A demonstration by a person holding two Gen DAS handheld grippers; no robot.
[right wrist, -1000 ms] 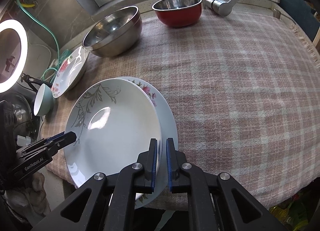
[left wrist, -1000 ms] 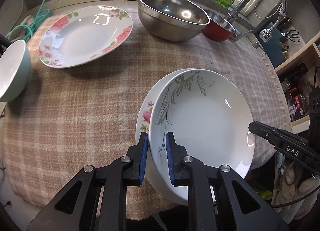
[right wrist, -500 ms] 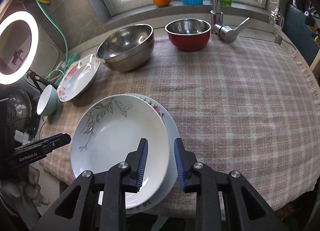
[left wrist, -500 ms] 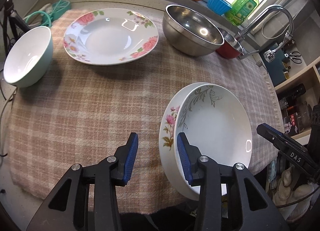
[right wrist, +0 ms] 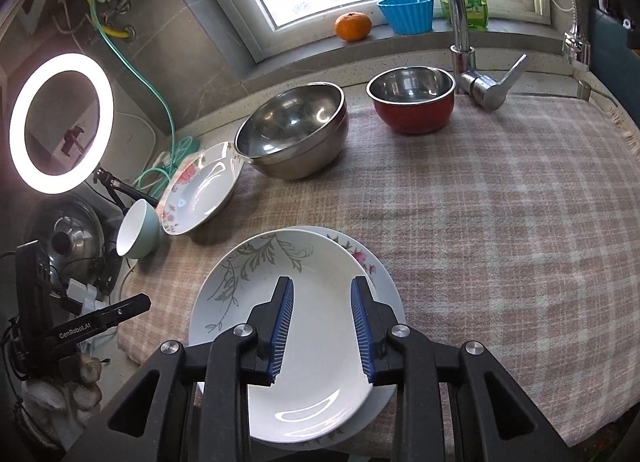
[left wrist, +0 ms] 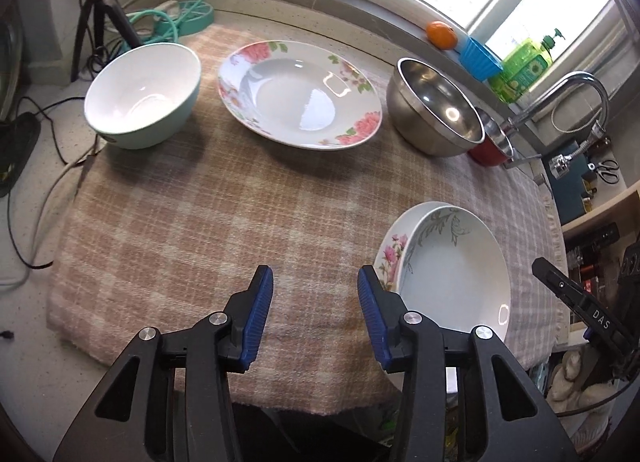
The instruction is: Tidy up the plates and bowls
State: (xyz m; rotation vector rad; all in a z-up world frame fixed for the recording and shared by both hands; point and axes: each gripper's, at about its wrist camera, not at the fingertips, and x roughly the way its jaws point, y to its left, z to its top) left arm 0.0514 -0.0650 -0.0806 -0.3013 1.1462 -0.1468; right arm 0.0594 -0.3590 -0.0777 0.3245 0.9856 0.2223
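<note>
A plaid cloth (left wrist: 192, 221) covers the counter. On it: mint bowl (left wrist: 144, 95) upper left, floral plate (left wrist: 300, 93) centre top, steel bowl (left wrist: 436, 109), red bowl (right wrist: 412, 103), stacked plates (left wrist: 448, 274) lower right.

Both cameras look forward and down from the near edge of the worktop (left wrist: 160, 221), raised above it. The left wrist view sits left of the stacked plates (left wrist: 452, 270), facing the far window. The right wrist view hangs directly over those plates (right wrist: 304, 290). Both share the floral plate (left wrist: 300, 93), steel bowl (right wrist: 292, 129) and faucet (right wrist: 460, 21).
</note>
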